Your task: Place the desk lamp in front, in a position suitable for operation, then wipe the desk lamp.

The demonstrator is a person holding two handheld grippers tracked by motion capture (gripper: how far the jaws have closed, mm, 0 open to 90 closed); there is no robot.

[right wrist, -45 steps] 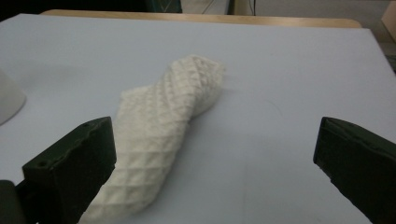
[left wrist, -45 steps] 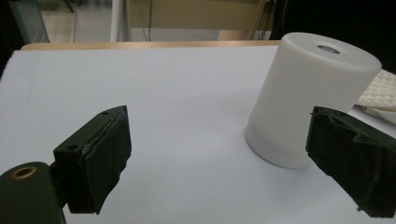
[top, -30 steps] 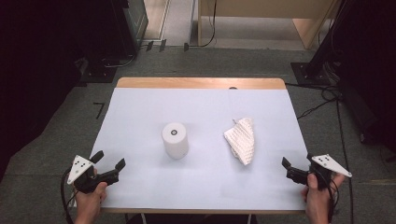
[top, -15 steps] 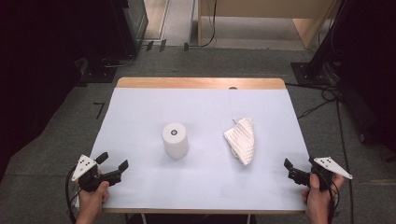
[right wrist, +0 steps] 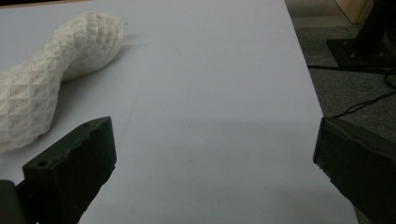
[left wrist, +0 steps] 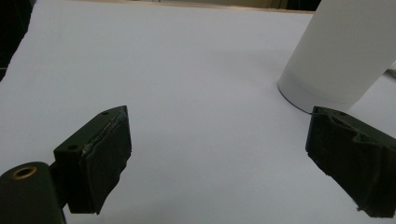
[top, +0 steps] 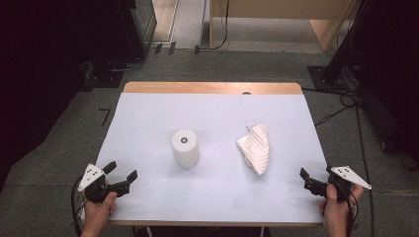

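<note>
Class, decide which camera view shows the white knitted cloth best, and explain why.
The high view: the whole cloth lies crumpled on the table, right of the white cylinder. The right gripper view shows its waffle texture closer, but cut off at the frame's edge. The left gripper view offers nothing useful of it.

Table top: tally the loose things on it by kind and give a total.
White cylinder: 1
White waffle-knit cloth: 1
Total: 2
</note>
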